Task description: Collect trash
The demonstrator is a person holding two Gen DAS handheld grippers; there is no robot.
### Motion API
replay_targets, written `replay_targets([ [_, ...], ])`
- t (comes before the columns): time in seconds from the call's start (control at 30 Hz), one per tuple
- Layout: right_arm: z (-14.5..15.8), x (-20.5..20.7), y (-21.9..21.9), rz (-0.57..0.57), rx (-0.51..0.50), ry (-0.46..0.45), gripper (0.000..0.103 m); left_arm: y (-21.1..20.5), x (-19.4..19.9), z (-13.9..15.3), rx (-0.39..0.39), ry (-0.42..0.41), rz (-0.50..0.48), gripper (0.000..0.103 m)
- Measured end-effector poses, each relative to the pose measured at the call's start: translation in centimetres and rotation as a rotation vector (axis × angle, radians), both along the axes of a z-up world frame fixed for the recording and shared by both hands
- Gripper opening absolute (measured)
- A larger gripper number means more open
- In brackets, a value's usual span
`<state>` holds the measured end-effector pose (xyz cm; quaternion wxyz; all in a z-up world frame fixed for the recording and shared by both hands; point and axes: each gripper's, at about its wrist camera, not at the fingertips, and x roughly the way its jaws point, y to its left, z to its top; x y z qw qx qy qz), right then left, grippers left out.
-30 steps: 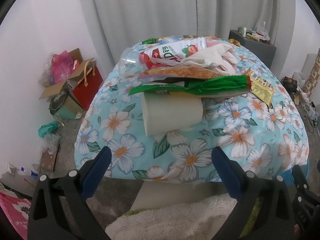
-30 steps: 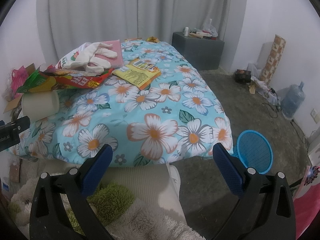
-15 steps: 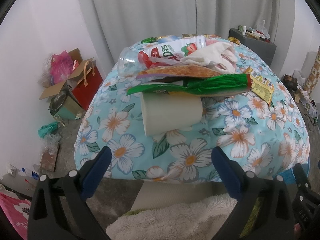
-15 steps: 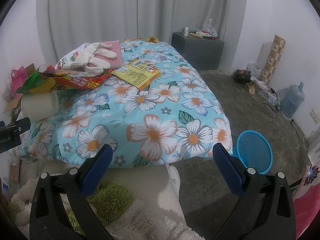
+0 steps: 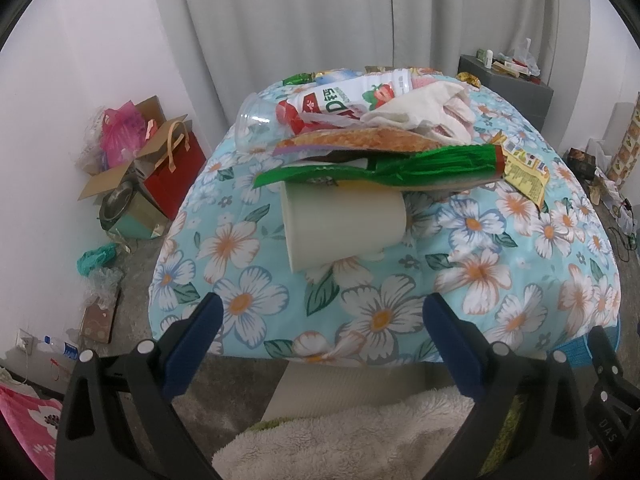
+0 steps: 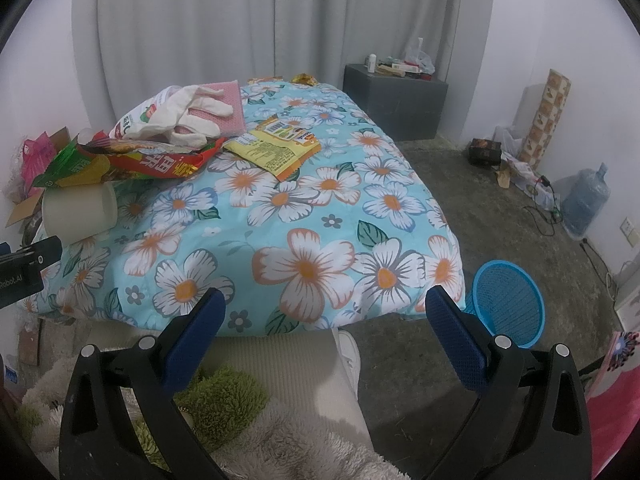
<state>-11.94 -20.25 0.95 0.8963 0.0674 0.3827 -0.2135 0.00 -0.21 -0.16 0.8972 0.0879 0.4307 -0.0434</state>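
Floral quilt (image 6: 304,216) underfoot of everything. Trash heap at its near-left corner: cup (image 5: 344,224) on its side beneath green wrapper (image 5: 384,170), yellow packet (image 6: 276,148) beside. Blue basket (image 6: 508,300) on floor, right. Left gripper (image 5: 320,320) and right gripper (image 6: 322,312) both spread, holding nothing.

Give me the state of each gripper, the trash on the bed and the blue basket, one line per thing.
left gripper: open, empty, short of the bed.
right gripper: open, empty.
white paper cup: on its side, under the wrappers.
green wrapper: lying across the cup.
clear plastic cup: tipped over.
yellow packet: flat, opened.
blue basket: on the floor, tilted.
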Motion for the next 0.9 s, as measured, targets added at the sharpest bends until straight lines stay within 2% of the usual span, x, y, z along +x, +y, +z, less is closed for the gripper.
replay_targets([
  [0.7, 0.0, -0.4, -0.4, 0.004, 0.002, 0.001, 0.096, -0.1, 0.0, -0.4, 0.0, 0.001, 0.003, 0.098],
  [0.9, 0.7, 0.3, -0.2, 0.039, -0.016, -0.035, 0.096, 1.6, 0.2, 0.6, -0.052, -0.045, 0.008, 0.098],
])
